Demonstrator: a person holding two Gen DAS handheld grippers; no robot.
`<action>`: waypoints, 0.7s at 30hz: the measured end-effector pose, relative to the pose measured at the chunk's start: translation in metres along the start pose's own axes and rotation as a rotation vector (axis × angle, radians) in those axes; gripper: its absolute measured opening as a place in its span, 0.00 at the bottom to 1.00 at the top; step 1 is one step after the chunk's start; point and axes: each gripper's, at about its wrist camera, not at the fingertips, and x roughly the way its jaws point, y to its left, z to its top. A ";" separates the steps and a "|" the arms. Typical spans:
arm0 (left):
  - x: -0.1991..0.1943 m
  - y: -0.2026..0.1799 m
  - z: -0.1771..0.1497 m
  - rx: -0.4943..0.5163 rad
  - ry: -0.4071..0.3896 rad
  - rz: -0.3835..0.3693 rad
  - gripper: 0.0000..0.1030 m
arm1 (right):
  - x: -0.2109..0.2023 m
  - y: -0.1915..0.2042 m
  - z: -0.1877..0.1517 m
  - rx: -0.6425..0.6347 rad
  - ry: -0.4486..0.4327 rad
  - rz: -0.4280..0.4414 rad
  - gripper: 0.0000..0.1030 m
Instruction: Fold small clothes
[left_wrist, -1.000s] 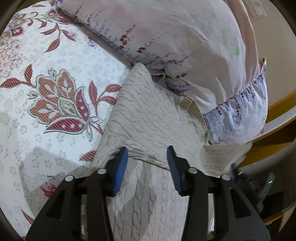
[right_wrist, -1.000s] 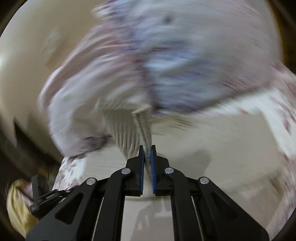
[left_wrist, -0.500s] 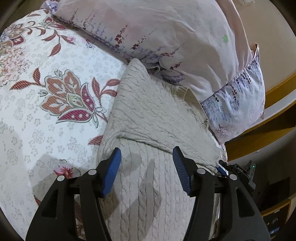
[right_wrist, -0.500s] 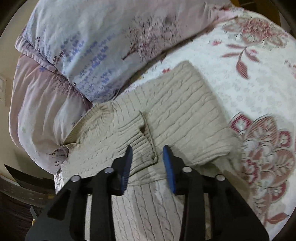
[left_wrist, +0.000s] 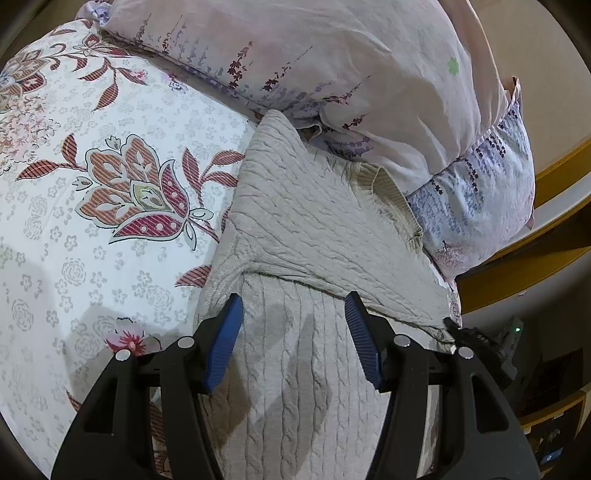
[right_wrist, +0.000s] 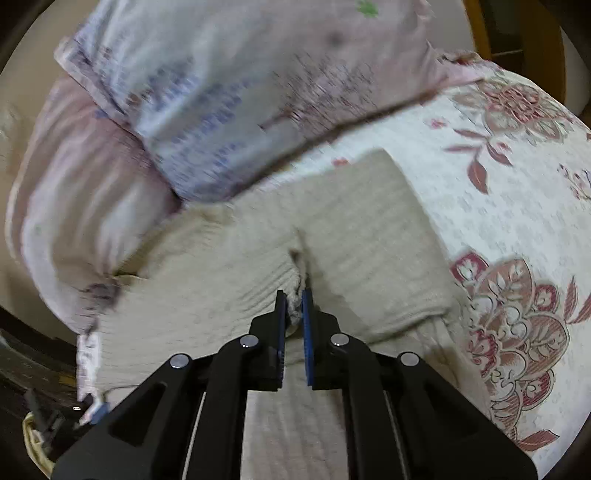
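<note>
Beige knit sweater (right_wrist: 229, 280) — no readable label.

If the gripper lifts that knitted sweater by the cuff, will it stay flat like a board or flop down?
It will probably flop: the beige cable-knit sweater already lies folded over itself on the floral bedsheet. The right gripper pinches only the ribbed cuff, so likely the sleeve rises first and the rest trails. The thick knit looks grippy, not slippery, so it should not slide out easily.
</note>
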 end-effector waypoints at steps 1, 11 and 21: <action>0.000 0.000 0.000 0.001 0.000 0.000 0.57 | 0.005 0.000 -0.001 -0.001 0.012 -0.014 0.07; -0.040 0.001 -0.025 0.039 0.003 -0.021 0.57 | -0.036 -0.010 -0.013 -0.066 0.041 0.087 0.51; -0.093 0.016 -0.090 0.064 0.040 -0.010 0.58 | -0.105 -0.088 -0.065 -0.028 0.117 0.110 0.53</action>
